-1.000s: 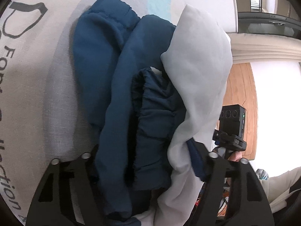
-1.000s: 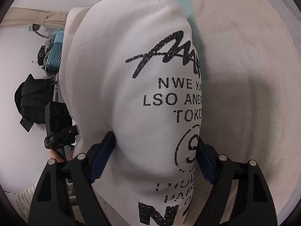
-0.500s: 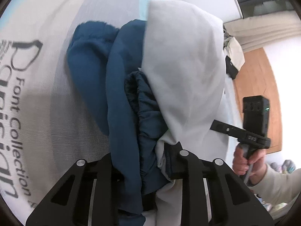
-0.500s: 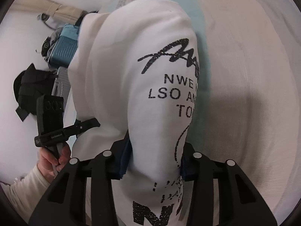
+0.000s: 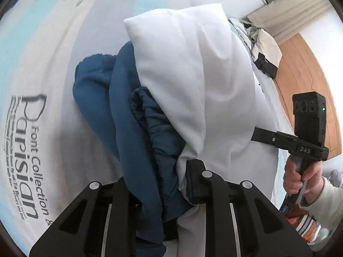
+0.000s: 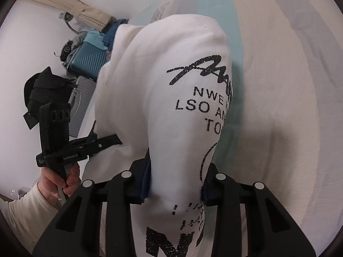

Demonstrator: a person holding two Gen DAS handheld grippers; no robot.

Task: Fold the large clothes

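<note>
A large white garment with blue sleeves [image 5: 193, 81] hangs bunched above a printed bed sheet [image 5: 32, 85]. My left gripper [image 5: 163, 184] is shut on its blue sleeve cloth [image 5: 133, 141] and white edge. My right gripper [image 6: 175, 182] is shut on the white part with black lettering [image 6: 193, 107], which drapes over the fingers. The right gripper also shows in the left wrist view [image 5: 278, 139], reaching into the cloth from the right. The left gripper shows in the right wrist view [image 6: 103, 143] at the left.
The pale bed sheet [image 6: 289, 85] lies under the garment. A teal suitcase [image 6: 88, 62], a grey case and a black bag [image 6: 47, 90] stand by the wall at left. More clothes [image 5: 261, 49] and a wooden panel [image 5: 304, 81] are at right.
Both grippers closed from open onto the garment and lifted it. The cloth now hangs higher and more bunched, and both views have swung.
</note>
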